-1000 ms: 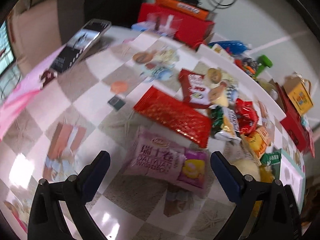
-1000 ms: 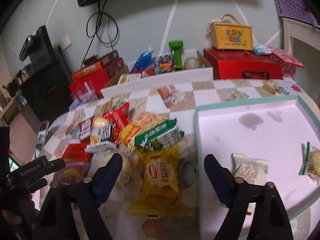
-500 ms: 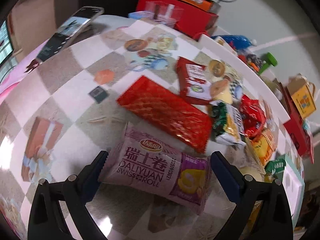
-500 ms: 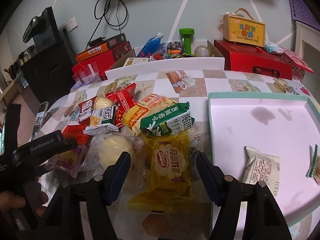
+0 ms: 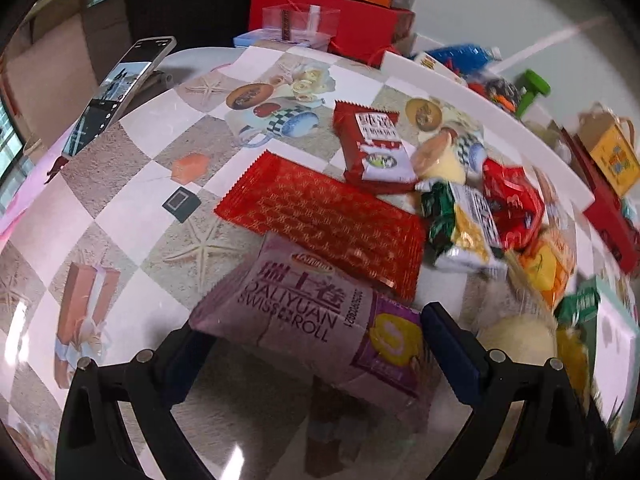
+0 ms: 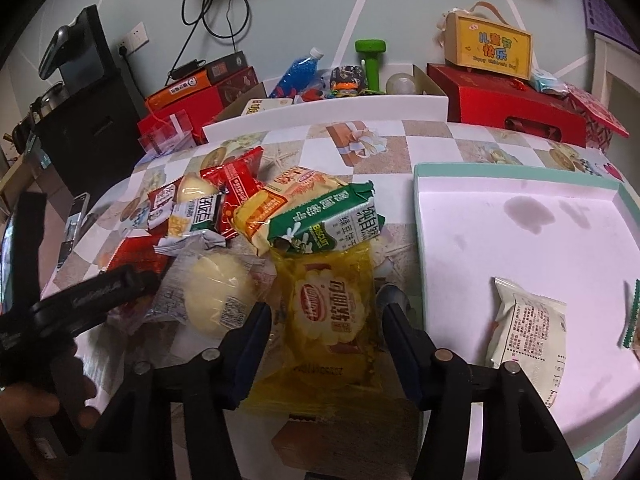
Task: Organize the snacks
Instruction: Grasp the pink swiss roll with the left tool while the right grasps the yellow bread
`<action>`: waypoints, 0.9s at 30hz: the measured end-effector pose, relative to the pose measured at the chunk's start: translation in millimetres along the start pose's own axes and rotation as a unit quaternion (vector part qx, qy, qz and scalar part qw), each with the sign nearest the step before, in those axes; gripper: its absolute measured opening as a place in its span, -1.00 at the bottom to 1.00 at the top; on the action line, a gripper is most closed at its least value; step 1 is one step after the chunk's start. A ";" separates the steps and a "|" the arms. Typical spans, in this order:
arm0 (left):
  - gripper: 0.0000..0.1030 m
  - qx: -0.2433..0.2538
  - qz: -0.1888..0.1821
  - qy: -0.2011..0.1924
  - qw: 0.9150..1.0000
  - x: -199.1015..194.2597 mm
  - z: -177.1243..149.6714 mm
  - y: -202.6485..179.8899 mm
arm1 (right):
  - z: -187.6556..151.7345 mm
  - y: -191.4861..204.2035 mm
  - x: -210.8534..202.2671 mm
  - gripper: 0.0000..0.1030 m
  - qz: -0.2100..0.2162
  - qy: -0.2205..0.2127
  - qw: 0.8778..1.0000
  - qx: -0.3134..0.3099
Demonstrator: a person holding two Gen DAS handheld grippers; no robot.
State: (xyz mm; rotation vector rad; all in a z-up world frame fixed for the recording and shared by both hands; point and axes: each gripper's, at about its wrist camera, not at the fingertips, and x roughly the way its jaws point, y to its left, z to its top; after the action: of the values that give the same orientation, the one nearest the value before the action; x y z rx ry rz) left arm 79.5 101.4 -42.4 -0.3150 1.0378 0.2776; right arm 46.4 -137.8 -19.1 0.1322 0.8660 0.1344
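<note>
Jaws of the right gripper are closing around the yellow pack on the tabletop; contact is hard to make out. Left gripper jaws stand wide astride the purple pack, which hides one pad. Crinkly foil snacks crowd the pile beside the tray; its right side is cut off.
</note>
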 end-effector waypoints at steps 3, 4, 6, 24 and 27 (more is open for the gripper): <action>0.94 0.020 -0.001 0.009 1.000 -3.5 -4.3 2.6 | -0.5 -1.0 -0.3 0.18 0.000 0.002 1.000 0.002; 0.94 0.023 -0.002 0.014 1.000 -4.5 -5.6 4.2 | -0.5 -0.6 -0.4 0.18 -0.001 0.002 1.000 0.000; 0.94 0.030 -0.004 0.019 0.999 -6.8 -7.6 6.2 | -1.0 0.2 -0.4 0.18 -0.002 0.003 1.000 -0.002; 0.94 -0.015 -0.004 -0.004 1.000 -29.8 -2.6 40.3 | -4.7 6.5 4.1 0.12 0.017 0.023 1.000 -0.009; 0.94 -0.017 -0.001 -0.020 1.000 -28.9 2.7 35.9 | -5.0 7.0 5.2 0.11 0.018 0.024 0.999 -0.010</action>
State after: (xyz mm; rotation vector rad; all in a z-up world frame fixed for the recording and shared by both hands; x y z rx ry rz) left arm 54.5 133.2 -20.3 -0.3401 0.9949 0.2988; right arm 45.5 -129.7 -25.0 0.1252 0.9109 0.1800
